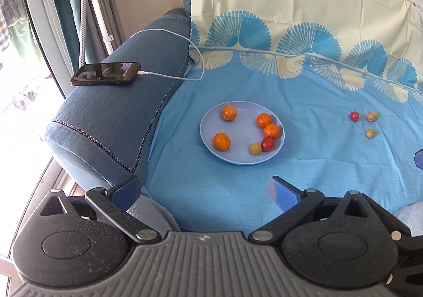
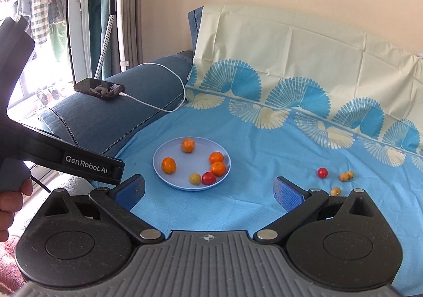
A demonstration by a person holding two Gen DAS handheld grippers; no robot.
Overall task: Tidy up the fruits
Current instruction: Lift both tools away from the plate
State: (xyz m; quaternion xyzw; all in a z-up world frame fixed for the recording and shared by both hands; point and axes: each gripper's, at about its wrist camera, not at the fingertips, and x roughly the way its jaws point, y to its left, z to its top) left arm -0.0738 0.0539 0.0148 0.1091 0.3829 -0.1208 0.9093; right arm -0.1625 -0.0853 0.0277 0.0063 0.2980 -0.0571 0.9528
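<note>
A pale blue plate (image 1: 208, 125) (image 2: 161, 156) rests on the blue sheet and holds several oranges (image 1: 222, 141) (image 2: 169, 165), a red tomato (image 1: 268, 144) (image 2: 208, 178) and a small yellow fruit (image 1: 255, 149) (image 2: 195, 179). To its right on the sheet lie a red tomato (image 1: 354, 116) (image 2: 322, 172) and small yellow fruits (image 1: 372, 116) (image 2: 346, 176), with one more (image 1: 370, 133) (image 2: 335, 191) nearer. My left gripper (image 1: 205, 191) is open and empty, well short of the plate. My right gripper (image 2: 210, 192) is open and empty too, pulled back from the plate.
A black phone (image 1: 105, 73) (image 2: 100, 88) on a white charging cable (image 1: 185, 37) lies on the blue sofa armrest (image 1: 111, 122) at left. A cream and blue patterned cloth (image 1: 290, 6) drapes the backrest. A hand (image 2: 10, 201) holds the left gripper's body at the far left of the right wrist view.
</note>
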